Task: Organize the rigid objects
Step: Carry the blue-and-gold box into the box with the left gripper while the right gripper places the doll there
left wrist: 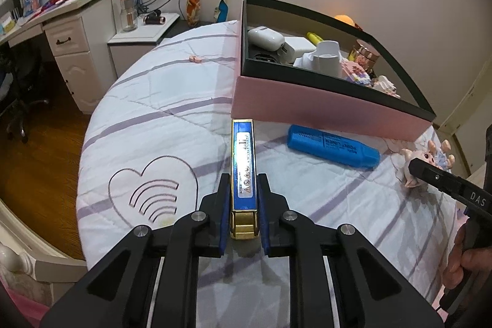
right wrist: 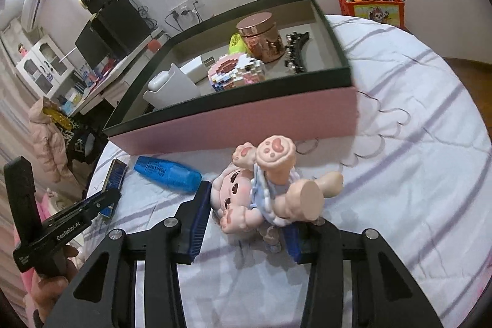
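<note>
Beside the pink box [left wrist: 323,105], on the bed's quilt [left wrist: 160,100], three things are not yet put away. A slim blue-and-gold case [left wrist: 244,171] points at the box's near wall, pinched between the pressed-together fingers of the left gripper [left wrist: 244,199]. Just beside it, along the same wall, a blue highlighter [left wrist: 333,150] lies untouched. Farther along that wall a pink doll [right wrist: 264,189] lies between the half-spread fingers of the right gripper [right wrist: 246,223]; whether they grip it yet I cannot tell. Inside the box already sit a white earbud case [left wrist: 266,38], a charger, a copper jar [right wrist: 261,36], a brick figure [right wrist: 238,73] and a hair clip. Roughly two-thirds of the sorting looks done.
</note>
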The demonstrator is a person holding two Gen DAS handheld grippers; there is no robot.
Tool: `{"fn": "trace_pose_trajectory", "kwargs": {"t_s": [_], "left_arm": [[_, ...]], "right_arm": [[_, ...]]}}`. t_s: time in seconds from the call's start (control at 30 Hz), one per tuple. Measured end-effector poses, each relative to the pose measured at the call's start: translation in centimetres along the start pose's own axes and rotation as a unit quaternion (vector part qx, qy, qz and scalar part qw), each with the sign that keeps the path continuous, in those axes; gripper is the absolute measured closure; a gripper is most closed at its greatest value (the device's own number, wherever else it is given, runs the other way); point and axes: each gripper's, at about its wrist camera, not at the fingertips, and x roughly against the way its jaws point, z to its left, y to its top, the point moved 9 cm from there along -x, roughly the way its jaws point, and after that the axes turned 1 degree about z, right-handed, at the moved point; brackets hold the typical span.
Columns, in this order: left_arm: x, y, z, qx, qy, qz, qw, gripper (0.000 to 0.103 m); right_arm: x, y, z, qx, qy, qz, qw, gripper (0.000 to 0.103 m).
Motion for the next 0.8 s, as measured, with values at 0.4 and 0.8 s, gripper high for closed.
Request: {"fn": "trace_pose_trajectory", "kwargs": {"t_s": [0.4, 0.8], "left_arm": [[3.9, 2.8, -2.9, -0.025, -0.022, -0.023, 0.9992, 0.087], [0.9, 13.6, -6.6, -0.057, -0.04, -0.041, 0.9967, 0.087]], "right_arm": [[4.2, 2.3, -0.8, 0.005, -0.026, -0.034, 0.999, 0.06], [1.4, 12.7, 4.6, 0.078, -0.014, -0.048, 0.996, 0.06]]}}
